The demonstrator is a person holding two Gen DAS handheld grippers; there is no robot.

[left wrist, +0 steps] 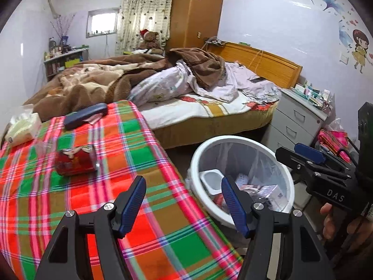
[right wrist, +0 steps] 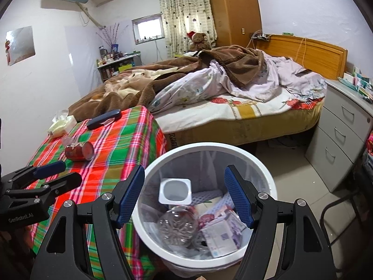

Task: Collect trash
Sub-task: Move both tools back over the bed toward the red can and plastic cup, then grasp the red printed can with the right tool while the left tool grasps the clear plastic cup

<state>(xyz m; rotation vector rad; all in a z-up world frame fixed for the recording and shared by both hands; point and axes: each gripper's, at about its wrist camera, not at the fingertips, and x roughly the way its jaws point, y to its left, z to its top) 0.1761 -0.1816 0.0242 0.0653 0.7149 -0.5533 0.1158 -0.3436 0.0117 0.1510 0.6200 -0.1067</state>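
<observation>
**A:** So where's everything sitting right now?

**B:** The white trash bin is on the floor right up against the edge of the worktop, the one with the red, green and orange plaid cloth. It's lined with a clear bag and already has stuff in it: a white plastic cup, a clear plastic bottle lying bottom-up, and some paper packaging.

**A:** And the grippers?

**B:** The right gripper hangs directly over the bin's mouth, fingers spread wide, nothing between them. The left gripper is over the worktop's near edge, one finger above the cloth and the other over the bin rim. Also spread wide and empty. From the left camera you can see the right gripper off to the side with a hand wrapped around its handle.

**A:** Anything left on the worktop?

**B:** Yeah, a crushed red can lying on its side toward the far left part of the cloth, well apart from both grippers. There's something clear and crinkly just beside it, too blurry to tell what. Further back sits a tissue pack at the left corner and a dark blue case near the bed.

**A:** Bed's a mess?

**B:** Brown blanket piled up, pale floral sheets, teddy bear in a Santa hat at the back. Grey drawer unit to the right of the bed.
</observation>
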